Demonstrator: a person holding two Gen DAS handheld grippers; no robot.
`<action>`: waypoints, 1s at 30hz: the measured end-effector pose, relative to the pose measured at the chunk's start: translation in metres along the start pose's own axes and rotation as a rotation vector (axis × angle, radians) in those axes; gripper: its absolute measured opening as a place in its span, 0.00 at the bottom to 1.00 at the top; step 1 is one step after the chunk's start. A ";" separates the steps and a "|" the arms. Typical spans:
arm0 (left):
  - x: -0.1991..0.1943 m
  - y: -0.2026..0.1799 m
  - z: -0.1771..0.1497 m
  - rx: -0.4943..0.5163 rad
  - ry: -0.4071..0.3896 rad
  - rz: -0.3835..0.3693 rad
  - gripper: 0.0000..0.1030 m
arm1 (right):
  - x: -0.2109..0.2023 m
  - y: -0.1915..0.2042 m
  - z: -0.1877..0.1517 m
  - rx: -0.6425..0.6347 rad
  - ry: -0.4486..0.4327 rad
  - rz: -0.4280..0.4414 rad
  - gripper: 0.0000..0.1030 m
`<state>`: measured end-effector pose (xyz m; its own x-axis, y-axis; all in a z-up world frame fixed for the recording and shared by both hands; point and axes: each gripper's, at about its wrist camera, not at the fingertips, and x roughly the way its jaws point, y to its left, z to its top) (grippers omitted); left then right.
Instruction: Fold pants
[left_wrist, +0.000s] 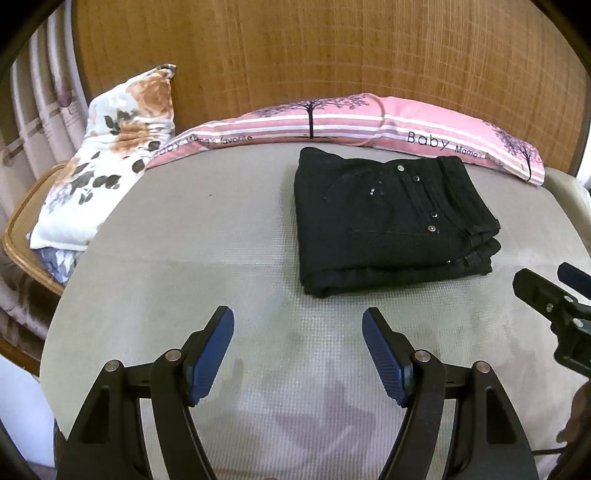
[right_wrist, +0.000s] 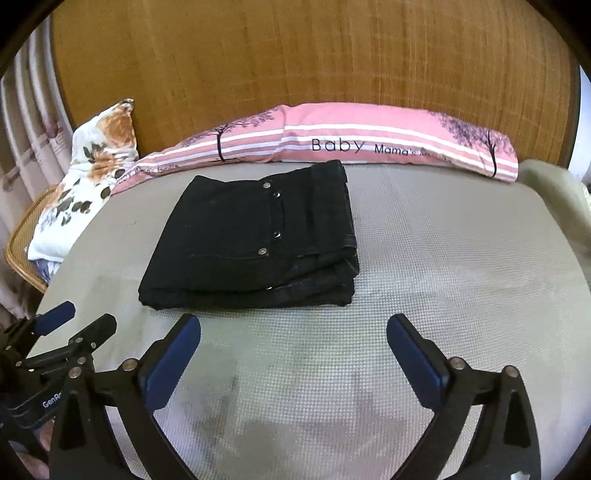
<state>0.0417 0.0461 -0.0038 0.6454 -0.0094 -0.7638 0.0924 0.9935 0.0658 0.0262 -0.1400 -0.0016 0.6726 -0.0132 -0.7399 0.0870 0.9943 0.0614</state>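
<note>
The black pants (right_wrist: 251, 240) lay folded into a compact, layered stack on the grey bed (right_wrist: 443, 258), near the pink pillow (right_wrist: 369, 136) at the headboard, so the folding looked finished. The left gripper (left_wrist: 298, 354) and right gripper (right_wrist: 293, 354) both hung apart from the stack, fingers spread wide with nothing between them. Little seemed left beyond perhaps squaring the slightly uneven edges.

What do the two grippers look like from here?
Both match: the left gripper and right gripper have black angular frames joined by round silver pins, with dark blue ribbed pads lining the jaws. White lettering beginning "GenRo" marks the left gripper's body in the right wrist view. No sleeves show.
</note>
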 end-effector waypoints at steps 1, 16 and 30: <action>-0.002 0.001 -0.001 -0.002 -0.004 0.006 0.70 | -0.003 0.004 -0.001 -0.010 -0.006 -0.001 0.97; -0.017 -0.005 -0.009 0.008 -0.017 0.006 0.70 | -0.012 0.021 -0.008 -0.055 -0.013 -0.007 0.99; -0.019 -0.007 -0.012 0.007 -0.015 0.008 0.70 | -0.009 0.021 -0.012 -0.056 0.009 -0.007 0.99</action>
<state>0.0201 0.0408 0.0026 0.6577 -0.0030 -0.7533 0.0927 0.9927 0.0769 0.0130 -0.1175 -0.0014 0.6655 -0.0198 -0.7461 0.0507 0.9985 0.0188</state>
